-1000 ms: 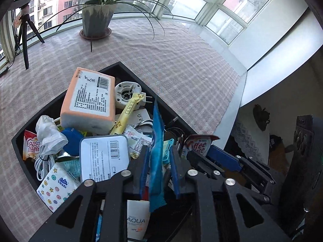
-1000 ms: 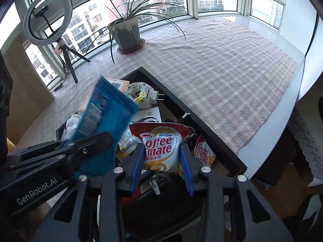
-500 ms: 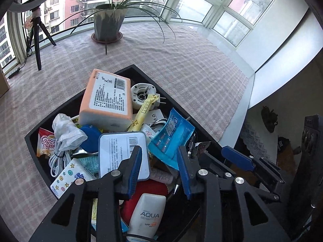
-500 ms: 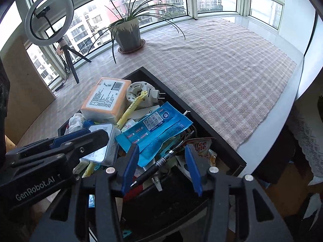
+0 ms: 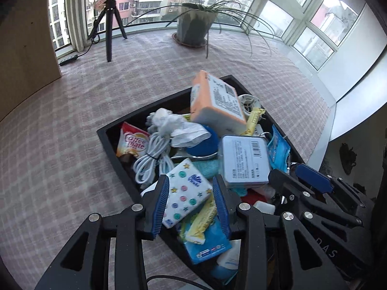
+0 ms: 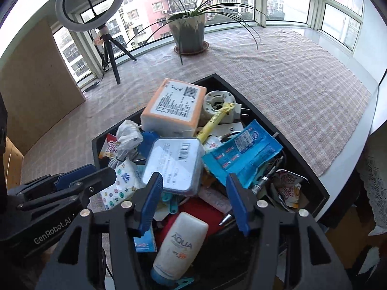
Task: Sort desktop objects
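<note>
A black tray (image 5: 110, 130) (image 6: 312, 183) on the checked tablecloth is piled with objects. My left gripper (image 5: 191, 205) is open, its jaws either side of a white dotted tissue pack (image 5: 186, 191), not closed on it. My right gripper (image 6: 193, 198) is open and empty above a silver tin (image 6: 174, 166) and a white AQUA bottle (image 6: 181, 244). A blue sachet (image 6: 241, 149) lies on the pile at the right. An orange-edged tissue block (image 6: 174, 107), a white cable (image 5: 151, 159) and a Coffee-mate packet (image 5: 133, 142) also lie in the tray.
A potted plant (image 6: 188, 33) stands at the back of the table. A ring light on a tripod (image 6: 96, 12) stands at the back left by a brown board (image 6: 31, 84). The table's edge (image 6: 350, 145) runs along the right.
Both grippers have opened: the left let go of the blue sachet, the right of the Coffee-mate packet, and both now lie in the tray. The left gripper has swung left over the dotted tissue pack.
</note>
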Demonstrator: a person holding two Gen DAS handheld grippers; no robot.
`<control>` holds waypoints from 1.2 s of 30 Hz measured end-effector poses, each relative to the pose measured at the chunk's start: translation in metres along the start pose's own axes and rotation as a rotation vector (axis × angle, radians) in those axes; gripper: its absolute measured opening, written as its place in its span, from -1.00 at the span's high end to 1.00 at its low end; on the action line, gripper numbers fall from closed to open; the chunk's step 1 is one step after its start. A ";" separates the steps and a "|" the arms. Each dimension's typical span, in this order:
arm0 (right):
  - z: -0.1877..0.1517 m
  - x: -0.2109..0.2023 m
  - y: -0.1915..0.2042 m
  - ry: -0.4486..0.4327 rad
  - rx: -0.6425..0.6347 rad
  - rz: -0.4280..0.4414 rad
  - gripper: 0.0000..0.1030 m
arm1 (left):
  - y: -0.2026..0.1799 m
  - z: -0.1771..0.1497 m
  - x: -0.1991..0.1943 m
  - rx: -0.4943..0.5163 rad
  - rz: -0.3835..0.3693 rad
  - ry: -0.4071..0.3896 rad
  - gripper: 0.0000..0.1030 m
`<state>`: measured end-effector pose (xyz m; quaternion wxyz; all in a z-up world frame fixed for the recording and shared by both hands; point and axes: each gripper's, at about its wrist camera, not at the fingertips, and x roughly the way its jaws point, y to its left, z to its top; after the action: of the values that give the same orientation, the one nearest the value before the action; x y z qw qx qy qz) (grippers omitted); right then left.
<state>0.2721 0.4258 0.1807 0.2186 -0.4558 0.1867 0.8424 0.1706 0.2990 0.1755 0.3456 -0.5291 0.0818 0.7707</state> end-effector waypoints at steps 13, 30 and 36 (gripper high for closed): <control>-0.010 0.008 0.132 -0.006 -0.214 0.095 -0.16 | 0.127 -0.034 -0.066 -0.168 0.235 -0.136 -0.02; -0.050 0.026 0.269 0.047 -0.414 0.211 -0.17 | 0.245 -0.099 -0.101 -0.372 0.370 -0.143 -0.29; -0.059 0.034 0.295 0.063 -0.429 0.222 -0.17 | 0.270 -0.114 -0.103 -0.401 0.381 -0.137 -0.40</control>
<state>0.1376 0.1562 0.1551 0.0169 -0.4943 0.0591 0.8671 0.1109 -0.0047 0.1523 0.0877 -0.5087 0.0022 0.8565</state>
